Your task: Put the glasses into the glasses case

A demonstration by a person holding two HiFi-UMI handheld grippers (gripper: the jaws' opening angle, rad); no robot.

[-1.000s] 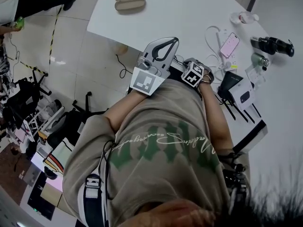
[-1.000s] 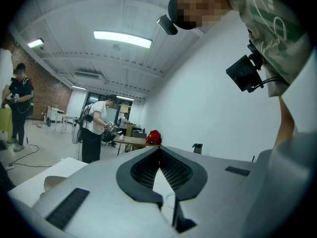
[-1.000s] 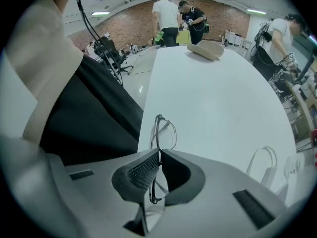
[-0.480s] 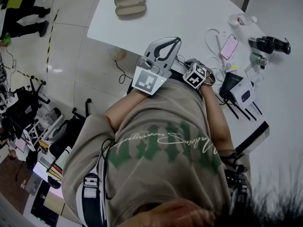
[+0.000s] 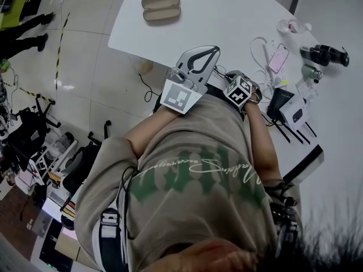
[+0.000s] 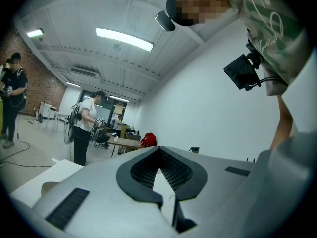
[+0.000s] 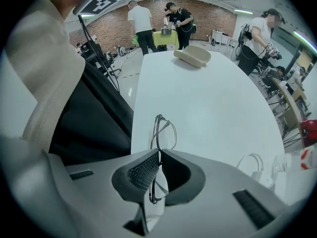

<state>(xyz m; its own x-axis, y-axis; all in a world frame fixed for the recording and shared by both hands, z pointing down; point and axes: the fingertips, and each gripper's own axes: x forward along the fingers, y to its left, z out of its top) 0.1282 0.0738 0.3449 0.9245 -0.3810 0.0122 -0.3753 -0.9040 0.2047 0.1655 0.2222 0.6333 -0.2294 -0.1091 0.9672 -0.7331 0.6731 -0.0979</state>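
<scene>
The right gripper [image 7: 159, 152] is clamping the thin dark wire-rimmed glasses [image 7: 163, 133] upright, well short of the open beige oval glasses case [image 7: 192, 55], which is lying ready to receive them. The left gripper [image 6: 159, 148], also far from that case, is idling with jaws together on nothing.

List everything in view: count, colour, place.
thin dark wire-frame glasses: one, dark, held over the table's near edge.
open beige oval glasses case: one, beige, table's far end.
white table: one, white, ahead of the person.
pink phone: one, pink, table's right side.
black cylindrical device: one, black, right of the phone.
bystanders: at least three, light and dark tops, beyond the table.
left gripper: one, grey, shut, empty.
right gripper: one, grey, shut on the glasses.
</scene>
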